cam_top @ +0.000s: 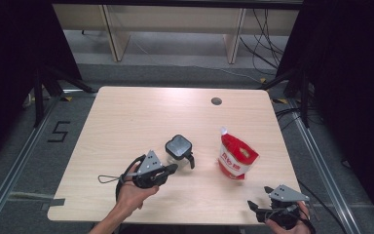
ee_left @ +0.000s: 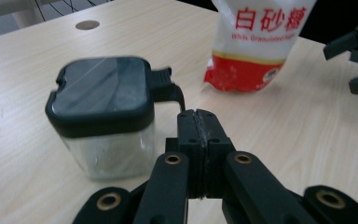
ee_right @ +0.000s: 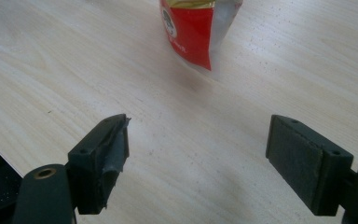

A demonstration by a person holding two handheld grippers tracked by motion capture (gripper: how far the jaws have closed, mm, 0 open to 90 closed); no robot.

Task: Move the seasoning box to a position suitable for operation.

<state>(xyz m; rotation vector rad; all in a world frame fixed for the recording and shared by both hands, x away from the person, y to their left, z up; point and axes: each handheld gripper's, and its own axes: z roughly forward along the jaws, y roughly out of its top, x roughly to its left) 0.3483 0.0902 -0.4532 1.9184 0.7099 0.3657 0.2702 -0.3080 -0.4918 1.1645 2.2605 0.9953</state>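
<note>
left gripper (cam_top: 171, 168) shut empty beside the jar (cam_top: 178, 147)

jar stands mid-table, just ahead-left of its tips, handle toward them; right gripper (cam_top: 259, 200) wide open, well off at the near edge, facing the sugar bag (cam_top: 235, 157).

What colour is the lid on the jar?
Black; the lid shows best in the left gripper view.

A lab: black curtains (cam_top: 9, 58), floor rails (cam_top: 14, 165), loose cables (cam_top: 265, 39) around a lone table (cam_top: 141, 117).
</note>
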